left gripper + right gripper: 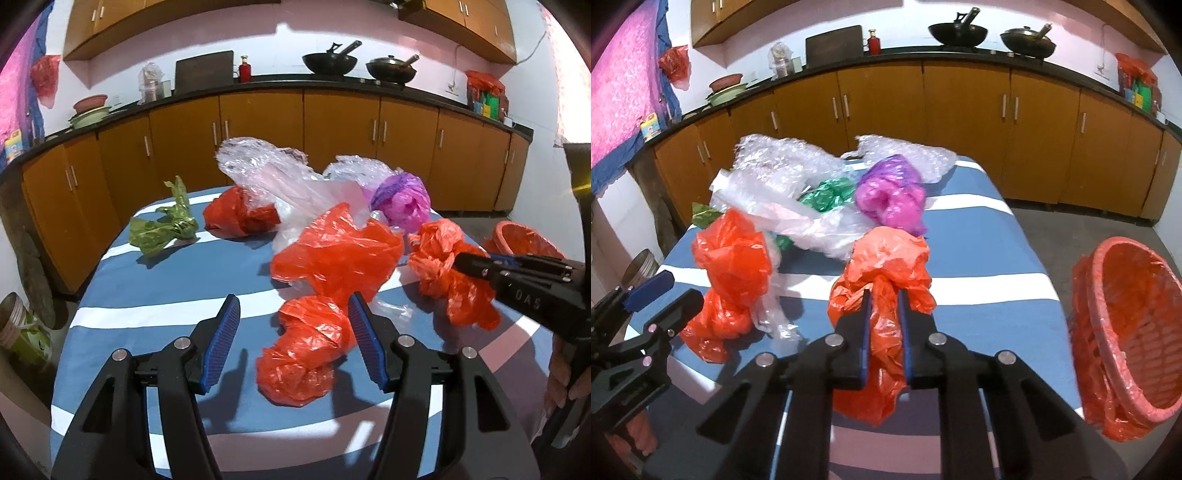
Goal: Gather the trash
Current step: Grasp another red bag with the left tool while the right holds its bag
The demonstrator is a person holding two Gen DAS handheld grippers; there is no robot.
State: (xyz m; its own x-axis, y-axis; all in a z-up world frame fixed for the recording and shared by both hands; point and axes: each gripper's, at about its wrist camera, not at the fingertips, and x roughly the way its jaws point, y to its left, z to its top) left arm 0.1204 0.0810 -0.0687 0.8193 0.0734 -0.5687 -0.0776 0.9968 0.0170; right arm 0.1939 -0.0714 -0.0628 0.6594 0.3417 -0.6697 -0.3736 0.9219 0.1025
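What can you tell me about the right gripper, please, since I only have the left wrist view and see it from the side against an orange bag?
Observer: In the right wrist view the right gripper is shut on the orange bag, with plastic pinched between its pads.
Operator: Is there a bin nearby?
Observer: Yes, a red basket lined with red plastic sits off the table's right side, and it looks empty.
Operator: Anything hidden behind the clear plastic?
Observer: A crumpled green foil wrapper lies beside the purple bag.

Black plastic tongs w/ ribbed blue pads, silver pivot screws; "DAS" on right tongs.
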